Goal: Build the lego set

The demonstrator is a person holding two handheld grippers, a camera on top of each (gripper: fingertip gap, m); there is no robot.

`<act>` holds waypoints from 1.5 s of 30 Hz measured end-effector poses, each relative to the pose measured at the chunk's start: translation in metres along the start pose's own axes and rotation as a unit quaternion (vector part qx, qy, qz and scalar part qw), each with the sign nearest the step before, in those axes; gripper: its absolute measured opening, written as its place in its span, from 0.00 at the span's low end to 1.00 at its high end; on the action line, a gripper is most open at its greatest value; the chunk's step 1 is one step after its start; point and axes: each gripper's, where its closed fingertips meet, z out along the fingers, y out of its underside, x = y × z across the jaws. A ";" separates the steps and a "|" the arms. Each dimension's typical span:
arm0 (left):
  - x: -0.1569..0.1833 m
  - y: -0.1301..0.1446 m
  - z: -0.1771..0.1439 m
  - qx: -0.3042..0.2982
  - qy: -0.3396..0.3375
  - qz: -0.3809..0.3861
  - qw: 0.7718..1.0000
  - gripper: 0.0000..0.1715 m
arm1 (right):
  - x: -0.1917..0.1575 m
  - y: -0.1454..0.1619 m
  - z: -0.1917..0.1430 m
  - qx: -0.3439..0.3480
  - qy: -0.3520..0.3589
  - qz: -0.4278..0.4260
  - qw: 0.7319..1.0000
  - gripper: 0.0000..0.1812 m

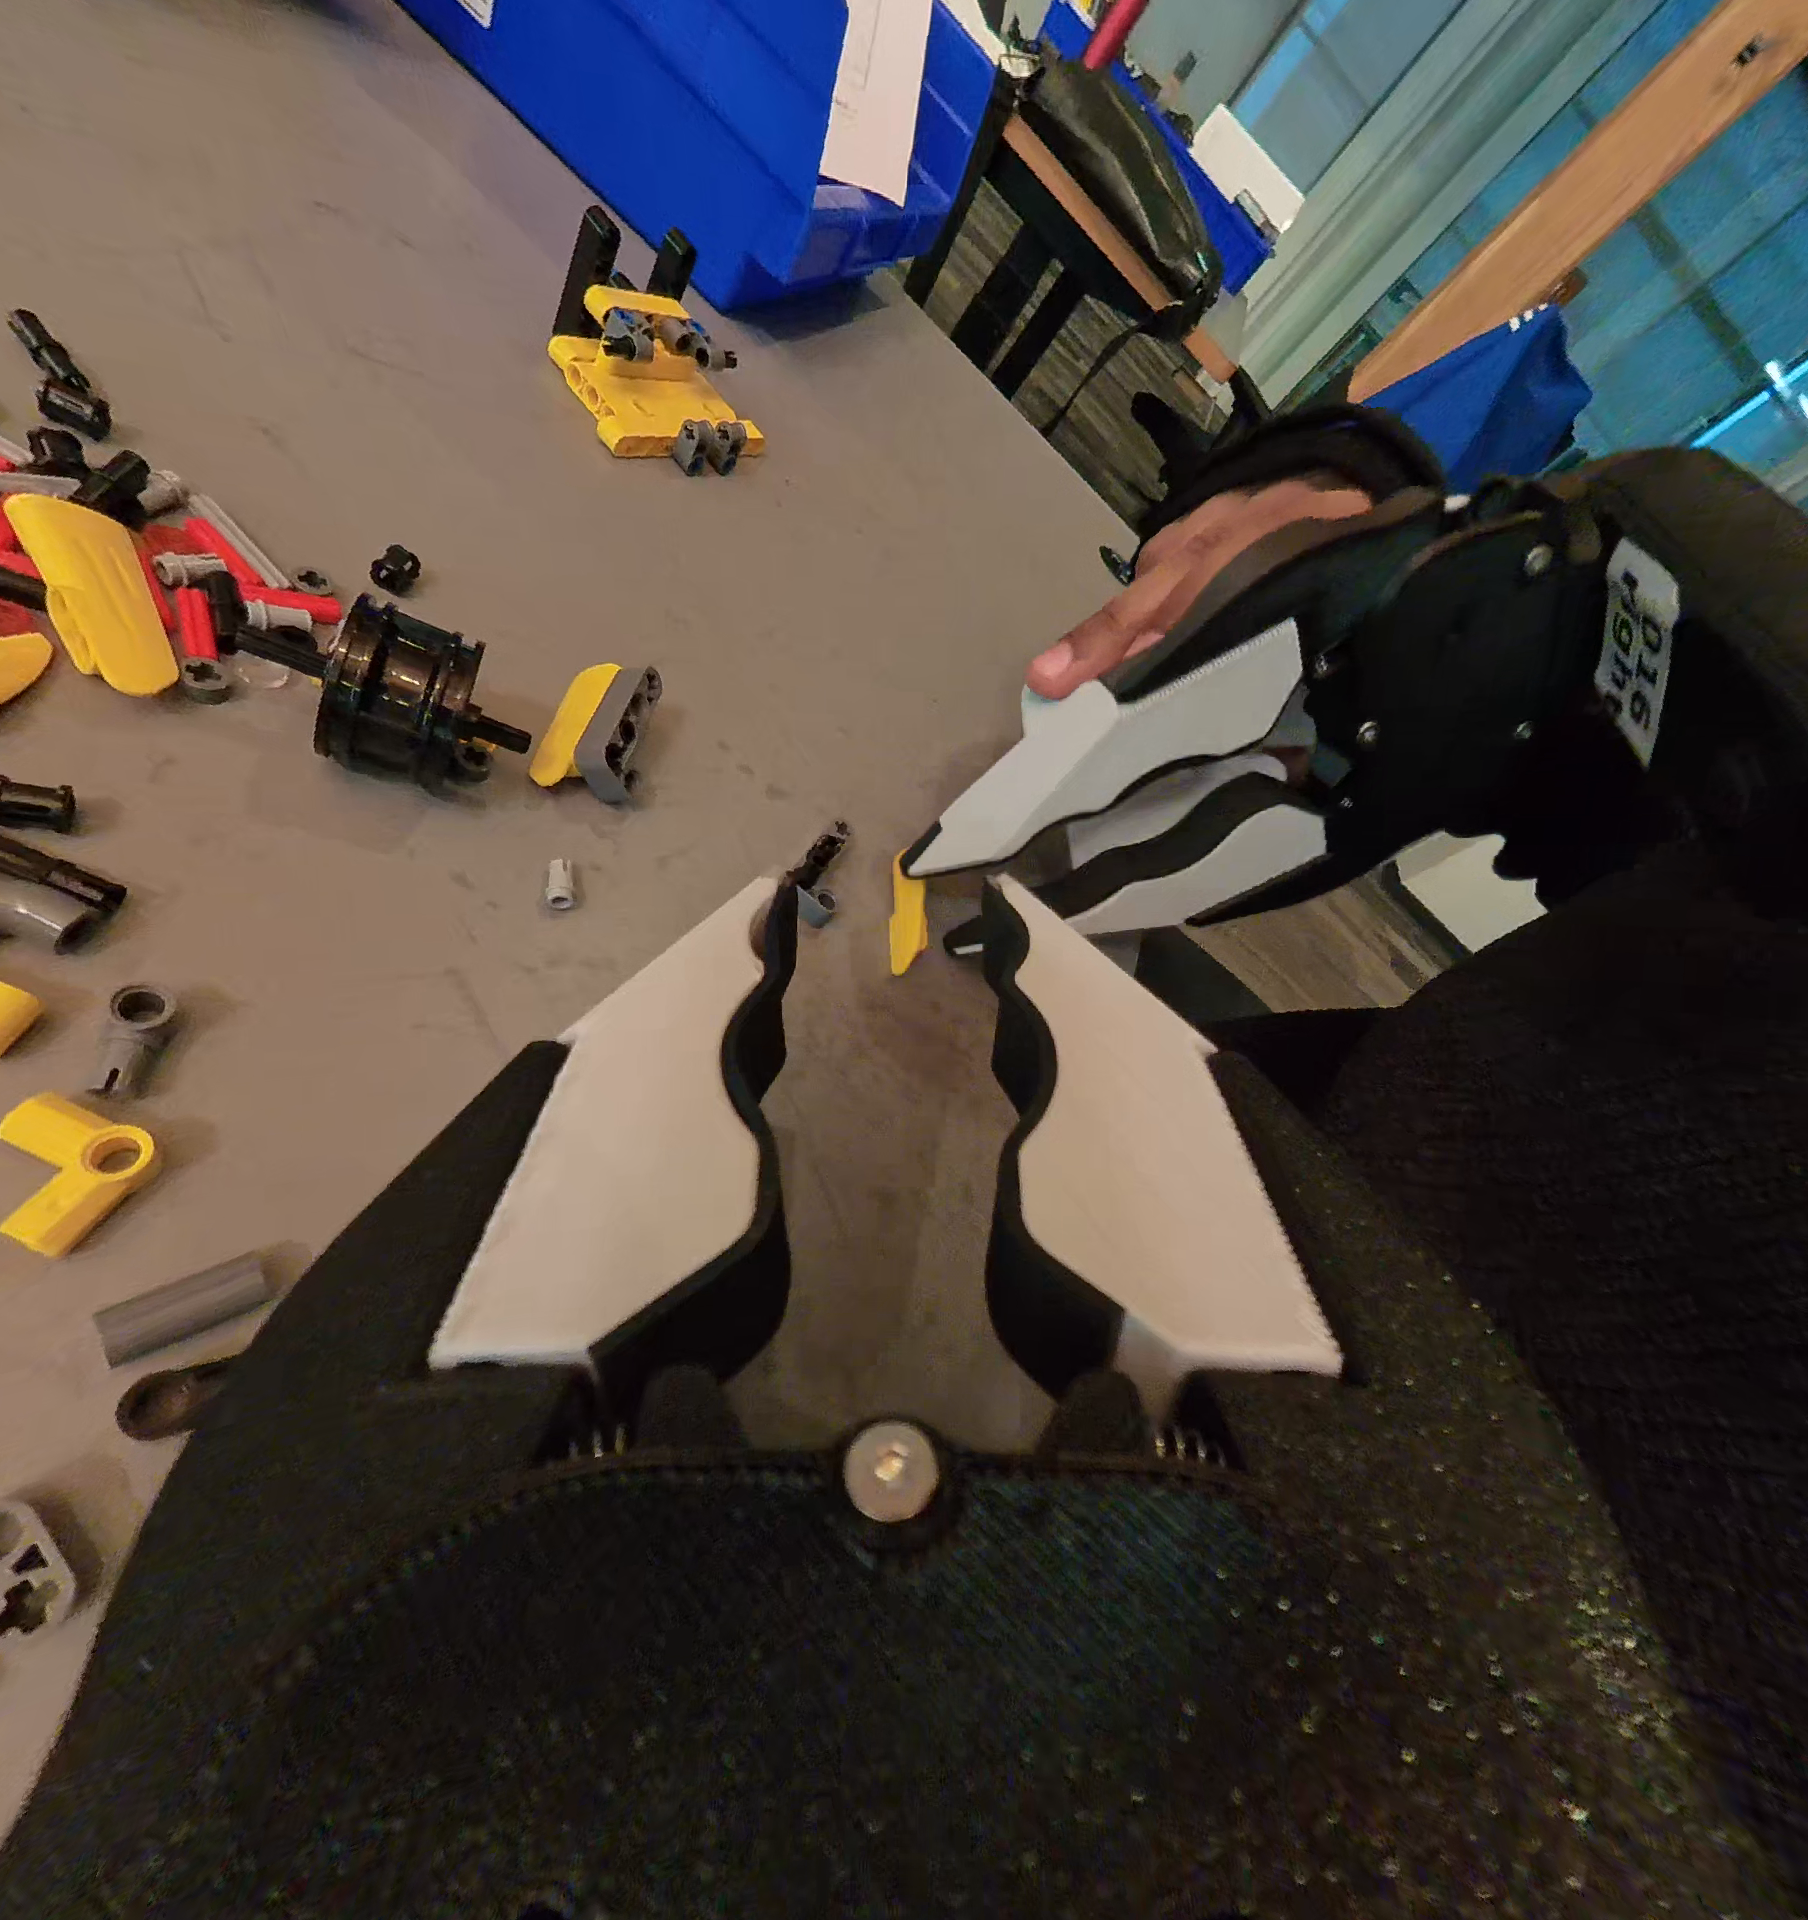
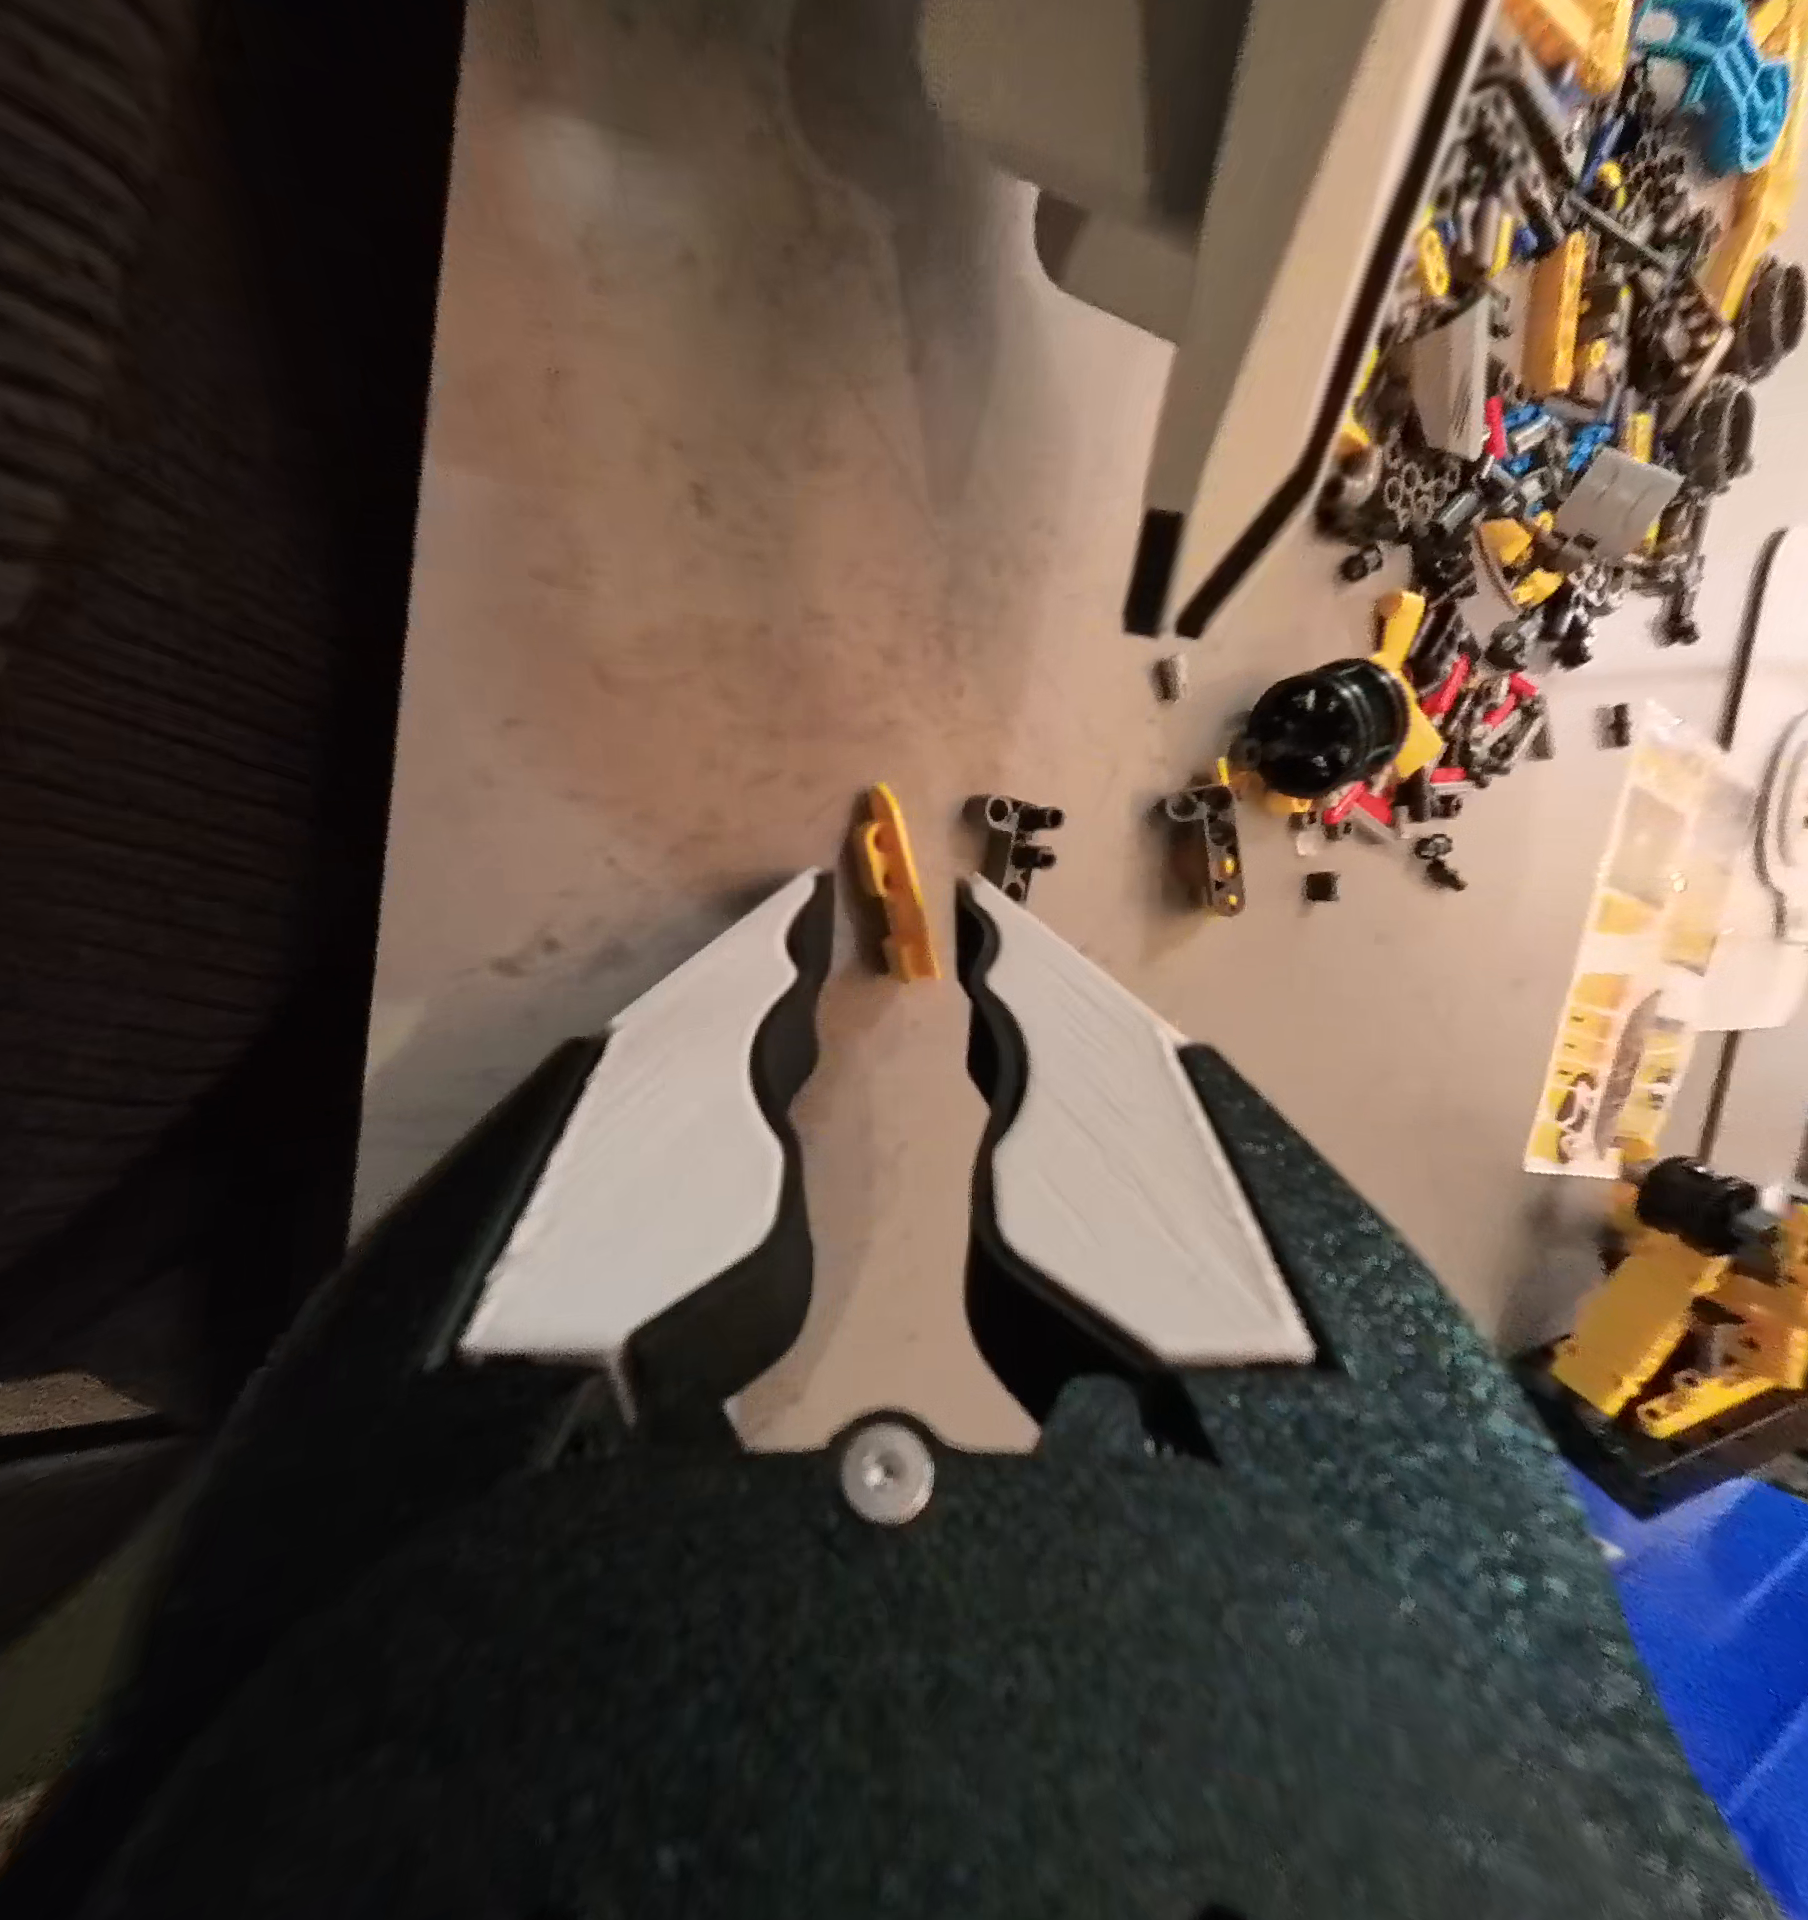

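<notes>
**A:** Where are your tongs?

**B:** Your right gripper (image 2: pixel 892 885) has its jaws apart around the yellow piece (image 2: pixel 892 894), just above centre in the right wrist view. The piece stands on edge on the table (image 1: pixel 360 260). There's a thin gap on each side, so it isn't clamped. In the left wrist view one tip seems to touch the top of it, but you can't tell for sure.

**A:** And the left?

**B:** Your left gripper (image 1: pixel 884 899) is also spread and holds nothing. The dark connector (image 1: pixel 822 878) with pins sits at its left fingertip. Whether they're touching or just beside each other, you can't tell. The two grippers meet nose to nose at mid-frame.

**A:** What's built and what's loose?

**B:** One small yellow assembly (image 1: pixel 651 374) stands put together at upper middle of the left view, near the blue bin (image 1: pixel 713 135). Everything else lies loose:
- The black wheel hub (image 1: pixel 401 691) is at centre left.
- The pile of parts (image 1: pixel 100 582) is along the left edge.
- The booklet (image 2: pixel 1627 935) lies open at the right edge of the right view.

**A:** And the yellow piece and connector?

**B:** They're near each other but apart, not joined.
</notes>
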 end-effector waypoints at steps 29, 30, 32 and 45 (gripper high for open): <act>0.001 -0.003 -0.003 0.014 0.022 -0.022 0.999 0.18 | -0.005 -0.007 0.005 -0.002 -0.225 0.078 0.971 0.01; 0.001 -0.004 -0.004 0.016 0.022 -0.021 0.999 0.18 | -0.005 -0.007 0.005 0.000 -0.228 0.084 0.970 0.01; 0.001 -0.005 -0.005 0.021 0.018 -0.016 0.999 0.18 | -0.006 -0.009 0.005 0.006 -0.231 0.094 0.968 0.01; -0.002 -0.004 -0.004 0.021 -0.005 -0.007 1.000 0.19 | -0.005 -0.024 0.011 0.022 -0.166 0.161 0.973 0.01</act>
